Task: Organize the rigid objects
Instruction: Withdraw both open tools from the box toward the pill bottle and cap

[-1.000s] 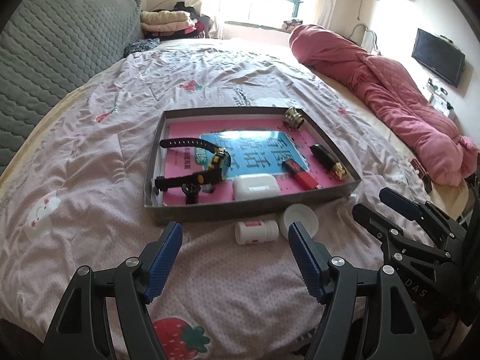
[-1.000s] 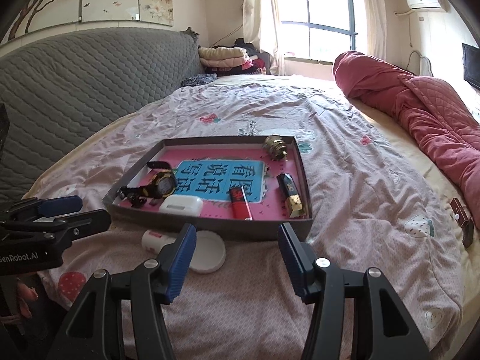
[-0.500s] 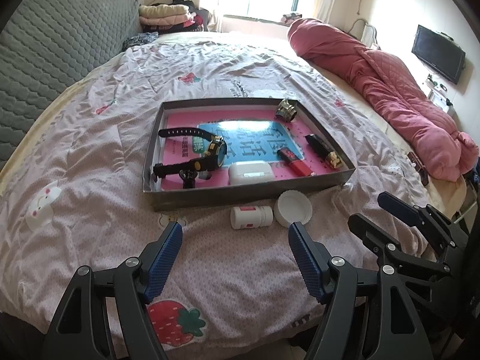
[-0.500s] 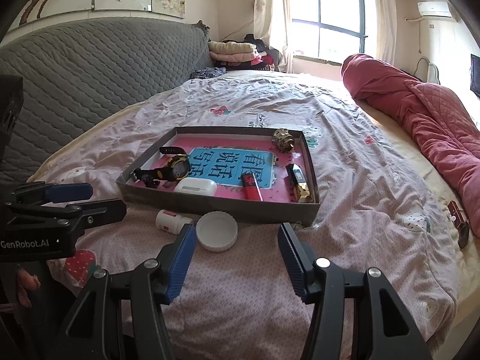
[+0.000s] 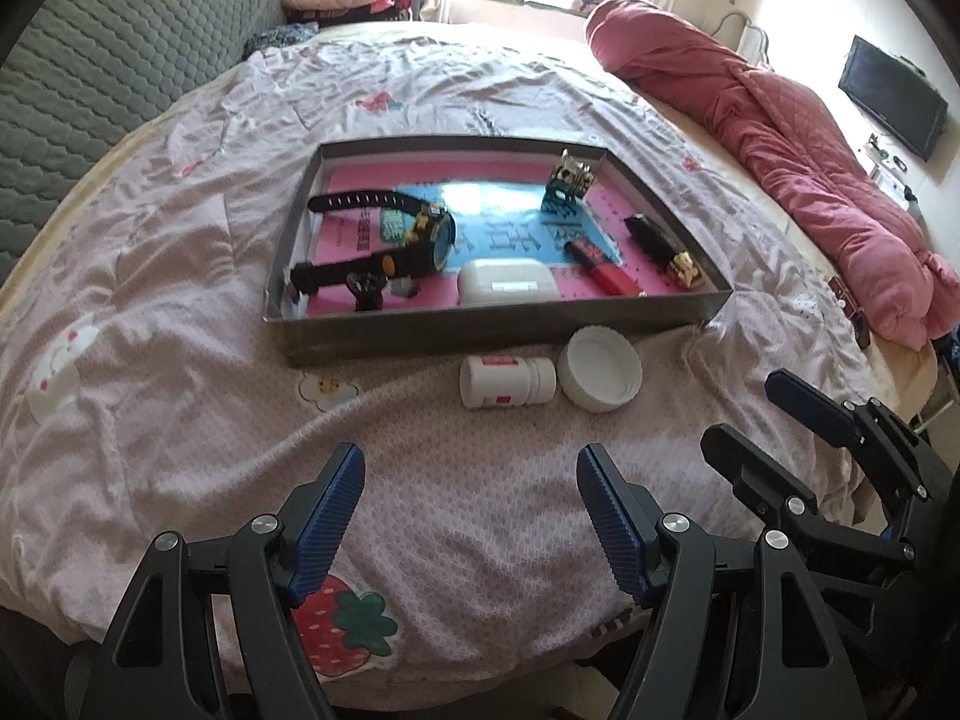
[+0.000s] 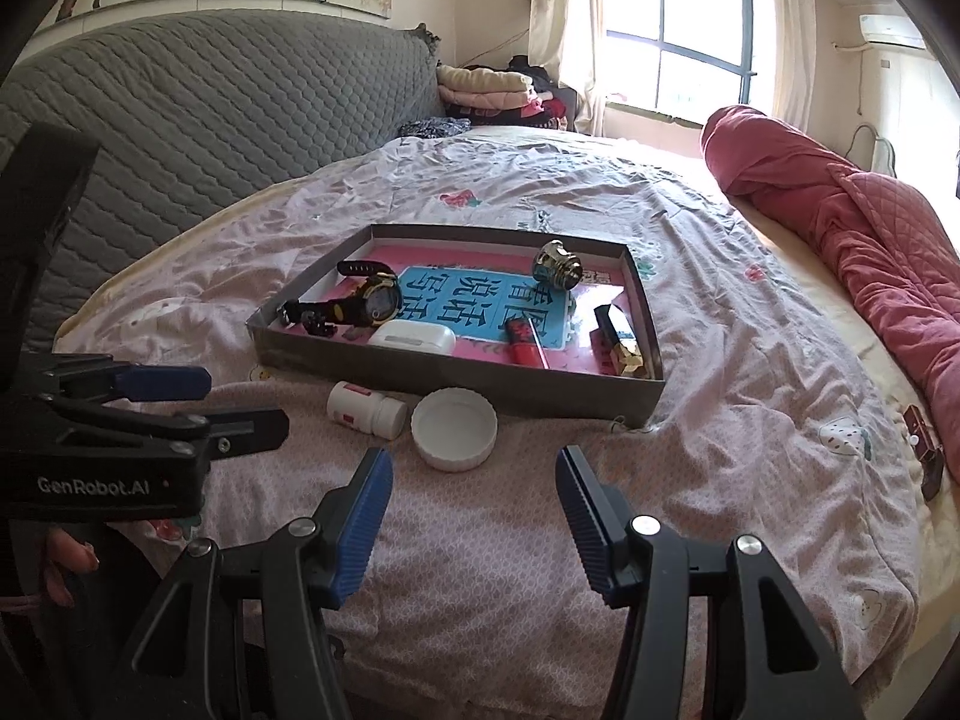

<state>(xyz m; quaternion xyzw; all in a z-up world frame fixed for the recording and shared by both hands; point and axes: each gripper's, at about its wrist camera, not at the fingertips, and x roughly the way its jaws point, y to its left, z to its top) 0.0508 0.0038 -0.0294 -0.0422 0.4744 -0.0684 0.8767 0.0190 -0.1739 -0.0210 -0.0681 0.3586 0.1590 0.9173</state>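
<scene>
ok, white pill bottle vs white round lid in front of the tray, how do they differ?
The pill bottle lies on its side; the round lid sits flat, hollow side up. The bottle is a narrow cylinder with a red-marked label; the lid is wide, shallow and plain. Both are white and rest side by side on the bedspread, outside the tray.

Light: bright daylight from the window (image 6: pixel 678 54) at the far end of the room.
Glare: the panes are washed out white; the blue sheet in the tray (image 5: pixel 498 330) shines.
Shadows: soft.
Sharpness: clear, no motion blur.
Distortion: strong fisheye bending, black corners.
</scene>
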